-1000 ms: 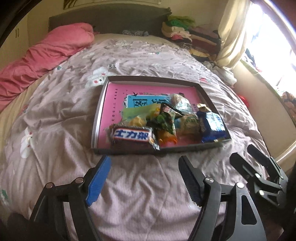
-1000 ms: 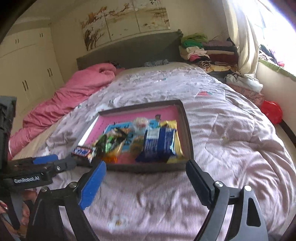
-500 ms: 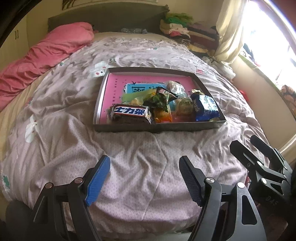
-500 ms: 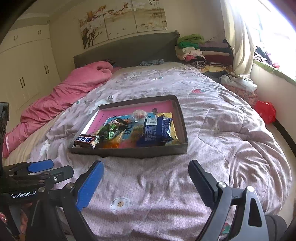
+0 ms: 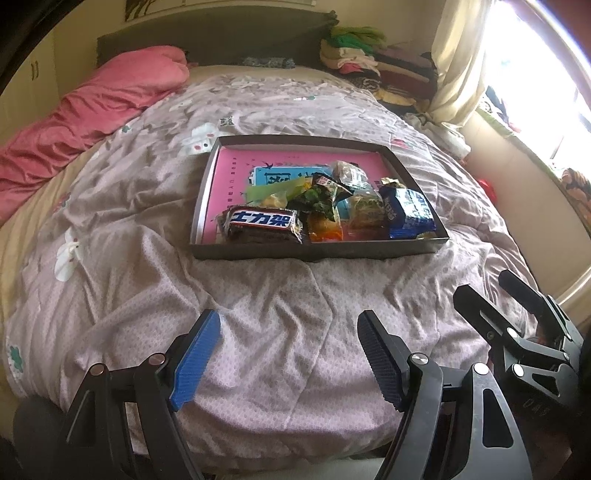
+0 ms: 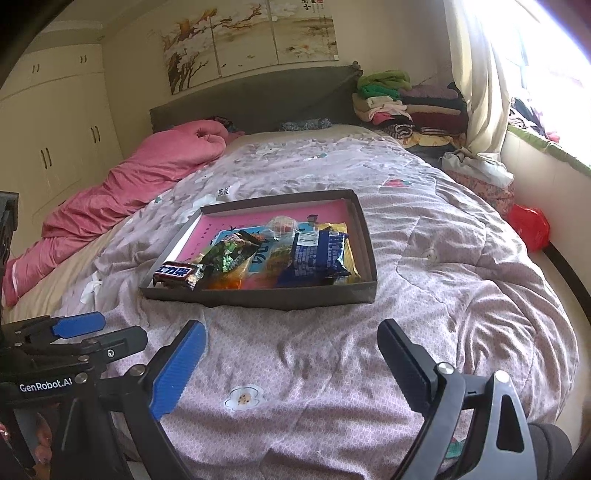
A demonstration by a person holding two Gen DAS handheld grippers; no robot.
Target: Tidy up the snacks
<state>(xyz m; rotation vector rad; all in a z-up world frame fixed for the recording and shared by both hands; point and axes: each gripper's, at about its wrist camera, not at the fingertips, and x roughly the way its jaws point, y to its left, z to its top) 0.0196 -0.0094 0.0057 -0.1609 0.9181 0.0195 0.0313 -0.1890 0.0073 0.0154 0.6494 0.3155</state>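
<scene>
Crosswise, chocolate bar (image 5: 263, 222) along tray (image 5: 317, 252) front.

Both the left hand-held gripper (image 5: 288, 354) and right hand-held gripper (image 6: 291, 363) farther back from the tray (image 5: 317, 254) than before.

place: home bedroom | bed: wide mattress under a mauve floral quilt (image 6: 424, 280) with a dark grey upholstered headboard (image 6: 258, 99) | bedding: crumpled pink duvet (image 6: 147, 173) | storage: cream built-in wardrobe doors (image 6: 55, 129) | extras: stack of folded clothes (image 6: 399, 107); cream curtain (image 6: 476, 92) by a bright window; three-panel painting (image 6: 251, 33)
</scene>
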